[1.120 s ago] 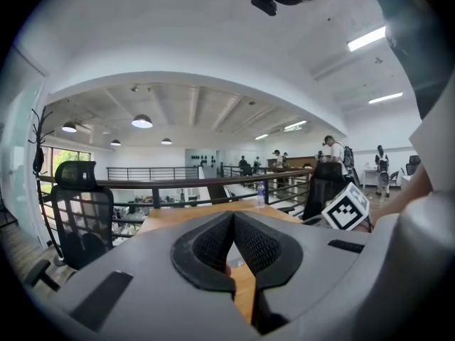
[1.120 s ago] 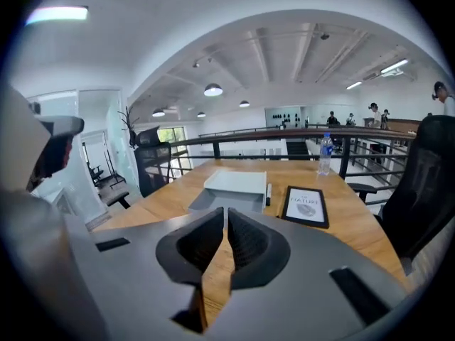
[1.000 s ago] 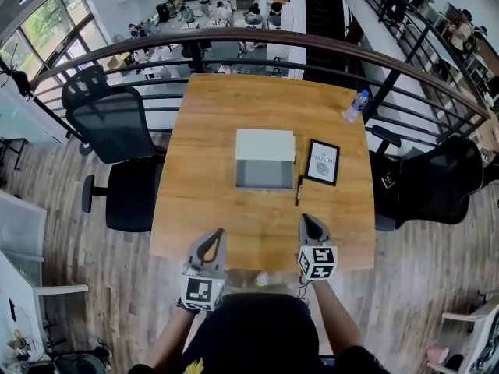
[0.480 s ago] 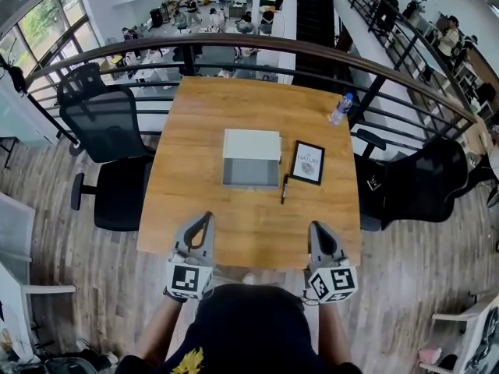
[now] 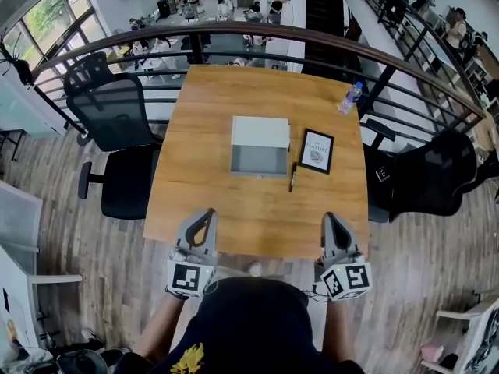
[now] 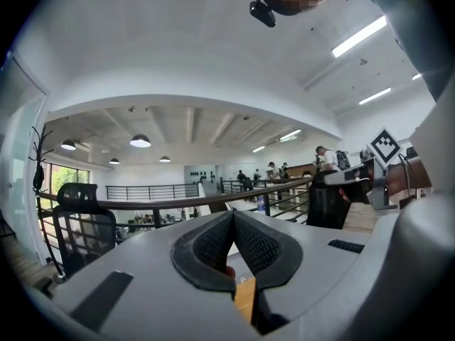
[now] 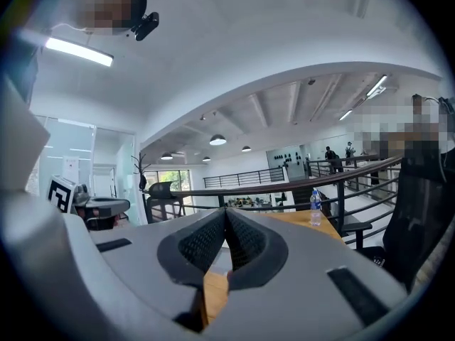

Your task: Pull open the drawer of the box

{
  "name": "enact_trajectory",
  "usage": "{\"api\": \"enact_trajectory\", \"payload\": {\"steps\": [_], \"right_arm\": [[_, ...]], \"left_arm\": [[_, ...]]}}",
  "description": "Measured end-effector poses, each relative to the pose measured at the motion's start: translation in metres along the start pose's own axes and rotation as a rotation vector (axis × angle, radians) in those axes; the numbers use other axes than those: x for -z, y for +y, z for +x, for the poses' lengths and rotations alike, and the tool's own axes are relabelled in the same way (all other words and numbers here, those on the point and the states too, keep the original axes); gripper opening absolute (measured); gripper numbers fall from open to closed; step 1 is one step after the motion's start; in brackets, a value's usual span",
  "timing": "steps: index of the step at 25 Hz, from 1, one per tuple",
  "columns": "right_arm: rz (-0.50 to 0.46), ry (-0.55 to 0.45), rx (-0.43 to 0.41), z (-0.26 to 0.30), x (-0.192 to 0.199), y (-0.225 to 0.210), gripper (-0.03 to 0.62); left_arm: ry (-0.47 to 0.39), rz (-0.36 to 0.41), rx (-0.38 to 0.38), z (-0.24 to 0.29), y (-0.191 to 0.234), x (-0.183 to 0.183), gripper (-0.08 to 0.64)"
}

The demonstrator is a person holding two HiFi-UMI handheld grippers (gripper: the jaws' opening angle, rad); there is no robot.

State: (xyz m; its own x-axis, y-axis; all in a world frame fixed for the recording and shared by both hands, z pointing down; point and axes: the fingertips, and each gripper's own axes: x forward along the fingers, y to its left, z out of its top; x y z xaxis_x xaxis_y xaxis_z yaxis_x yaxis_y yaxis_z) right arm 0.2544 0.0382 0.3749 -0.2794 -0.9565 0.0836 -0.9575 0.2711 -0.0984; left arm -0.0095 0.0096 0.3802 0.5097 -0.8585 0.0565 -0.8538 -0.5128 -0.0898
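A white box (image 5: 263,134) sits mid-table with its grey drawer front (image 5: 258,160) facing me. Both grippers hover at the table's near edge, well short of the box. My left gripper (image 5: 205,216) is at the left, my right gripper (image 5: 331,220) at the right. In the left gripper view the left gripper (image 6: 232,216) has its ribbed pads meeting at the tips with nothing between them. The right gripper (image 7: 225,212) looks the same in its own view, shut and empty. Both point up and out over the table.
A framed picture (image 5: 316,151) and a black pen (image 5: 292,177) lie right of the box. A water bottle (image 5: 348,98) stands at the table's (image 5: 203,131) far right corner. Black office chairs (image 5: 117,123) flank both sides, with a railing (image 5: 257,36) behind.
My right gripper has moved out to the right and back toward me, so the two grippers are farther apart. The left one barely moved. The box is unchanged.
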Motion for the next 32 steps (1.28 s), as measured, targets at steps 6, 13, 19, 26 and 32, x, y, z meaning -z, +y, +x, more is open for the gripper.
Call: {"api": "enact_trajectory", "payload": {"steps": [6,13,19,26,32], "right_arm": [[-0.083,-0.04,-0.044,-0.006,-0.029,0.023,-0.003],[-0.11,-0.055,-0.049,-0.008,-0.041,0.029,-0.003],[-0.113,-0.06,-0.051,-0.012,-0.046,0.03,-0.003],[-0.112,-0.056,-0.05,-0.013,-0.044,0.033,-0.003],[-0.118,-0.045,-0.059,-0.013,-0.039,0.034,-0.003]], "left_arm": [[0.008,0.003,-0.009,-0.004,0.005,0.005,0.015],[-0.017,-0.043,0.03,-0.002,0.002,-0.008,0.015],[-0.01,-0.048,0.054,-0.004,-0.008,-0.011,0.015],[0.003,-0.053,0.066,-0.005,-0.008,-0.004,0.015],[0.017,-0.039,0.065,-0.005,-0.01,0.0,0.015]]}}
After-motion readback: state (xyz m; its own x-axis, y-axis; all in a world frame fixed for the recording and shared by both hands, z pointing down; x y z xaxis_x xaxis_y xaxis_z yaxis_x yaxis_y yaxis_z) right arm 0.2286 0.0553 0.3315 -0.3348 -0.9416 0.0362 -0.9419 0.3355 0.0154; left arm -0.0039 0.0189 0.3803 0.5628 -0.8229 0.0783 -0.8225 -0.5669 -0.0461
